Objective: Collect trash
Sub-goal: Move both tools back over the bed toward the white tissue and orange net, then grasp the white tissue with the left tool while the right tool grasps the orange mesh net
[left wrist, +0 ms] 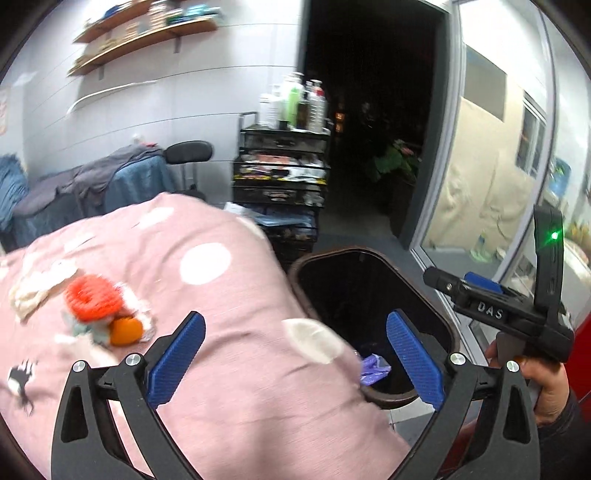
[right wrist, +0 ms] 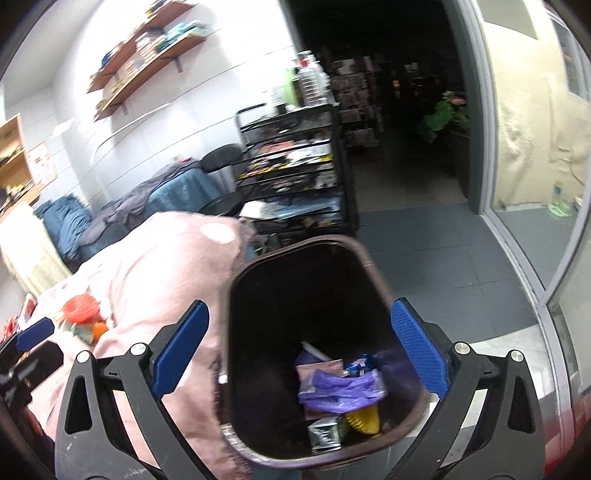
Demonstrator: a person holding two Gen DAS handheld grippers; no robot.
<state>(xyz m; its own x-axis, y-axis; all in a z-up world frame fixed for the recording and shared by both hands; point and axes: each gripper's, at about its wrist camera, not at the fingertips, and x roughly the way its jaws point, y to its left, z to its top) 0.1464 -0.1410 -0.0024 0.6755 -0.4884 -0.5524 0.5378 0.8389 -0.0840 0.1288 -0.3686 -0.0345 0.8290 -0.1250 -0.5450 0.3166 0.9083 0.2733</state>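
Observation:
A dark brown trash bin [right wrist: 236,295] stands on the floor beside a pink dotted bedcover [left wrist: 221,295]. It holds a purple plastic bag [right wrist: 340,391], a yellow piece [right wrist: 364,421] and wrappers. My right gripper [right wrist: 301,354] is open and empty right above the bin's mouth. My left gripper [left wrist: 295,362] is open and empty over the cover's edge, left of the bin [left wrist: 447,332]. A trash pile lies on the cover to the left: an orange foam net [left wrist: 92,297], an orange fruit peel [left wrist: 125,330] and crumpled tissue [left wrist: 33,291]. The right gripper's body [left wrist: 517,310] shows in the left wrist view.
A black wire cart [left wrist: 280,173] with bottles stands behind the bed by a dark doorway [left wrist: 373,110]. A glass partition [left wrist: 498,166] runs along the right. A chair with blue and grey clothes [left wrist: 92,184] is at the back left. Wall shelves [left wrist: 140,33] hang above.

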